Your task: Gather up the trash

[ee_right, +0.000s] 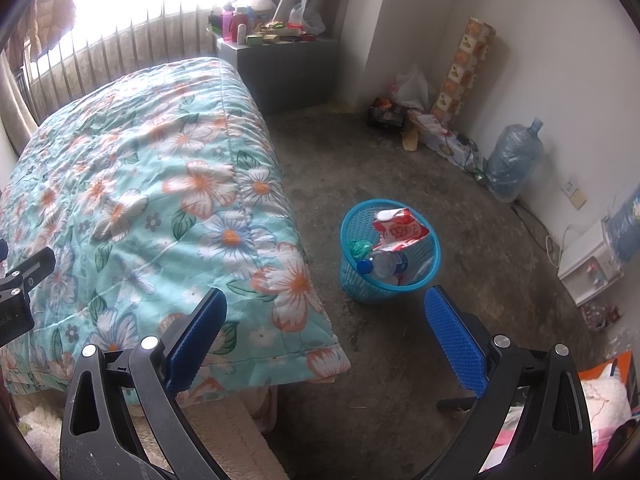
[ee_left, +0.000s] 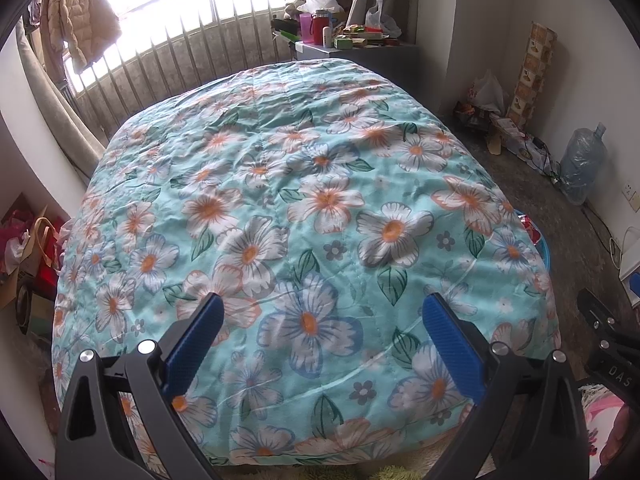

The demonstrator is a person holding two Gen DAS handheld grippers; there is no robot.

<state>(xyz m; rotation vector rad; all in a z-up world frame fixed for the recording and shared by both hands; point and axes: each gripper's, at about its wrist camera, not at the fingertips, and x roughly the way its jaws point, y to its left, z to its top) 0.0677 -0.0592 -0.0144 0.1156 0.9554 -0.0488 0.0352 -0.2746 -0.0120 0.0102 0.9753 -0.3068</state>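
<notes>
Right tongs (ee_right: 322, 304): spread, empty. Left tongs (ee_left: 320, 312): spread, empty, over the bed quilt (ee_left: 280, 200). Trash basket (ee_right: 390, 250): floor, twelve o'clock of your right tongs, already holding bottle (ee_right: 382, 264) and wrapper (ee_right: 400, 228). Scan before committing.

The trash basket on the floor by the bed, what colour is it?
Bright blue mesh basket, clearest in the right wrist view.

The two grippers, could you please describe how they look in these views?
The left gripper and right gripper match: black plastic arms with triangular cut-outs and silver round screw heads, each ending in flat blue textured pads. The right gripper's black body, seen at the left view's edge, bears white letters "DAS". No cables or sleeves are visible.
</notes>
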